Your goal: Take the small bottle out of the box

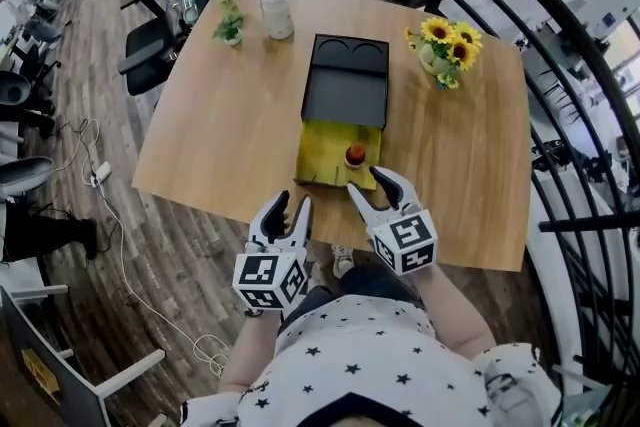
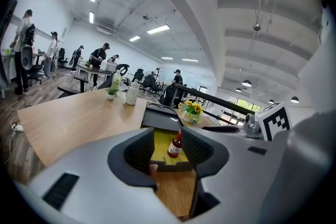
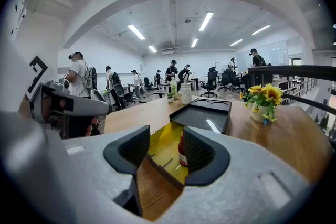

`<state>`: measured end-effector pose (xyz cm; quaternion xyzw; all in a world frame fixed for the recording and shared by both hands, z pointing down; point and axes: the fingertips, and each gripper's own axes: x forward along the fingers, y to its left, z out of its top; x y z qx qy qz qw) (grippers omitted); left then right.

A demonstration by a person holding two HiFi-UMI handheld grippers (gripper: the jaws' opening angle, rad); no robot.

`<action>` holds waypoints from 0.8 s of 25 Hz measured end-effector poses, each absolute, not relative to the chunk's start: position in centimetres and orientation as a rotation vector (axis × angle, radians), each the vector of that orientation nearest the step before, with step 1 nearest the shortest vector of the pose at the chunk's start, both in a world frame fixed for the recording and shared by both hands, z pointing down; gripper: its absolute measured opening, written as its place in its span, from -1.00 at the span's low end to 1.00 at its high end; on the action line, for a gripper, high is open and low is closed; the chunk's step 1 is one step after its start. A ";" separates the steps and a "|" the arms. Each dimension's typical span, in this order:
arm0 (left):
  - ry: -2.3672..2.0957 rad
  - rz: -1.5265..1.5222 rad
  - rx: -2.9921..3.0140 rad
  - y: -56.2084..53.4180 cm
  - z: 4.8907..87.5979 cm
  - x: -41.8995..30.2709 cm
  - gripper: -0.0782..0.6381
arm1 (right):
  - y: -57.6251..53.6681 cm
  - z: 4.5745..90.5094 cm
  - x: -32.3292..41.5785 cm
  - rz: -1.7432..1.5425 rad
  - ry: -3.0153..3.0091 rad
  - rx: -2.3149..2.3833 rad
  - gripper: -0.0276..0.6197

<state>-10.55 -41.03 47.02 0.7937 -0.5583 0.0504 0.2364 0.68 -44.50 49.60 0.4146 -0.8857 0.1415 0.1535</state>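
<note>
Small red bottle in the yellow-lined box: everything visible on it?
The small red bottle looks like clear glass or plastic with red contents, a red cap and a pale label round its body. It stands upright on the yellow floor of the open black box, in its near right part, touching only that floor. The left gripper and right gripper are both open, short of the box, not touching it.

At the right gripper view's centre, the small red bottle (image 3: 182,150) is half hidden behind the right gripper's (image 3: 165,152) dark jaw, its label unreadable.
</note>
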 end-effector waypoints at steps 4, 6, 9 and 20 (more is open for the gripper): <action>-1.527 0.145 2.168 -42.4 47.5 -10.5 -0.37 | -46.2 51.1 0.4 0.398 -2.513 1.165 -0.35; -1.525 0.151 2.165 -42.9 47.7 -10.4 -0.37 | -46.8 52.0 0.4 0.390 -2.491 1.152 -0.35; -1.524 0.157 2.155 -43.5 48.1 -10.4 -0.37 | -47.8 53.3 0.4 0.389 -2.463 1.133 -0.35; -1.530 0.168 2.121 -45.9 48.9 -10.7 -0.37 | -51.0 55.6 0.4 0.381 -2.406 1.113 -0.37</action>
